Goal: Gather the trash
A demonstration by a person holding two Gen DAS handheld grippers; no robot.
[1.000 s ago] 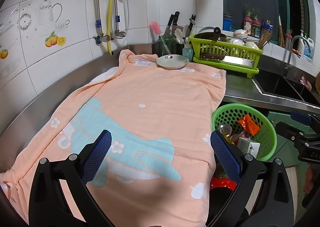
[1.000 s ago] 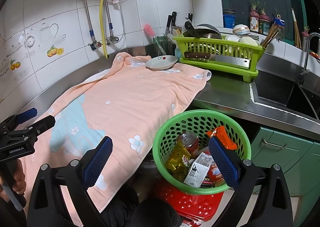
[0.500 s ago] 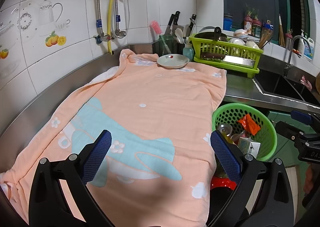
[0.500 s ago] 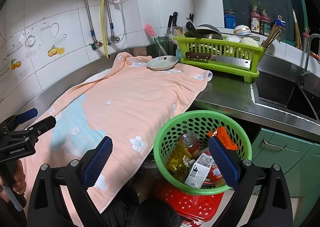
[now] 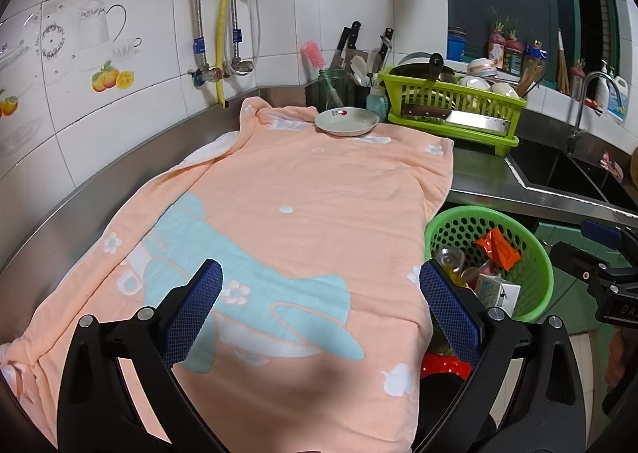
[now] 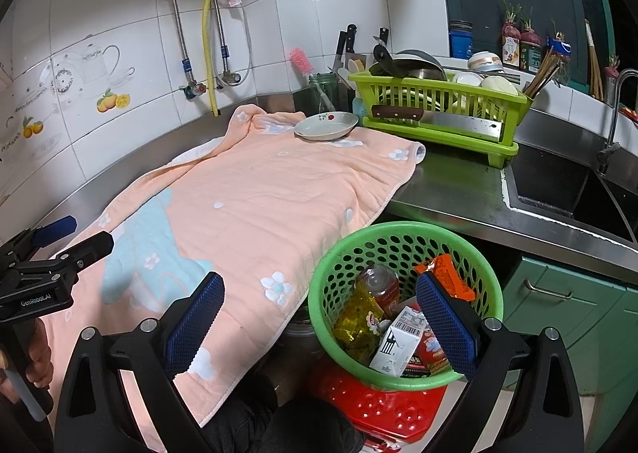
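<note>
The task looks finished: trash fills the green basket point(image 6: 404, 303), the towel-covered table point(image 5: 470, 180) shows none, and both the left gripper point(image 5: 319, 307) and right gripper point(image 6: 317, 313) hang open, empty.

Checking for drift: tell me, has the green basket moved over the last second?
No. The green basket sits just as before against the towel edge and counter.
</note>
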